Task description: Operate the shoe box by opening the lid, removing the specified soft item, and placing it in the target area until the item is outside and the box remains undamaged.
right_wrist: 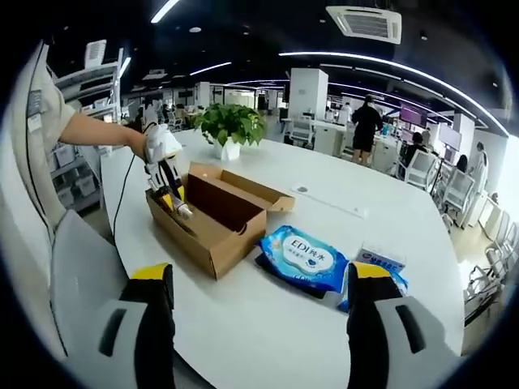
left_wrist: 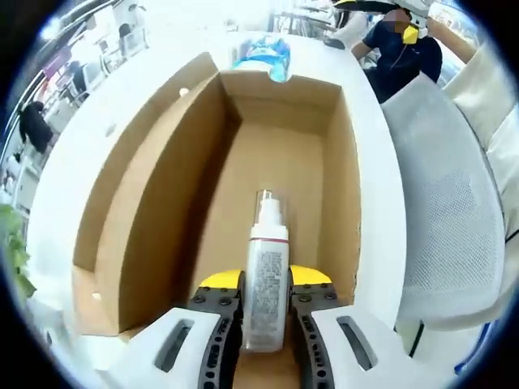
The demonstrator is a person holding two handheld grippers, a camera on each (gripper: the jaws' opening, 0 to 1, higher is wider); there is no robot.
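Centre frame in the right gripper view: open box (right_wrist: 212, 217) on surface (right_wrist: 268, 324), wipes pack (right_wrist: 304, 258) lower right, plant (right_wrist: 229, 126) above, bottle (left_wrist: 267, 279) inside.

Large white round-edged table (right_wrist: 324, 235). On it: open brown cardboard shoe box (right_wrist: 212, 212) near left; blue plastic wet-wipes pack (right_wrist: 304, 259) beside it, right. Potted green plant in white pot (right_wrist: 229, 130) at far side.

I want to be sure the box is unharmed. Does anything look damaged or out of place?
The cardboard box looks intact, lid folded open. One oddity: the left tongs grip a rigid white pump bottle inside it, not a soft item.
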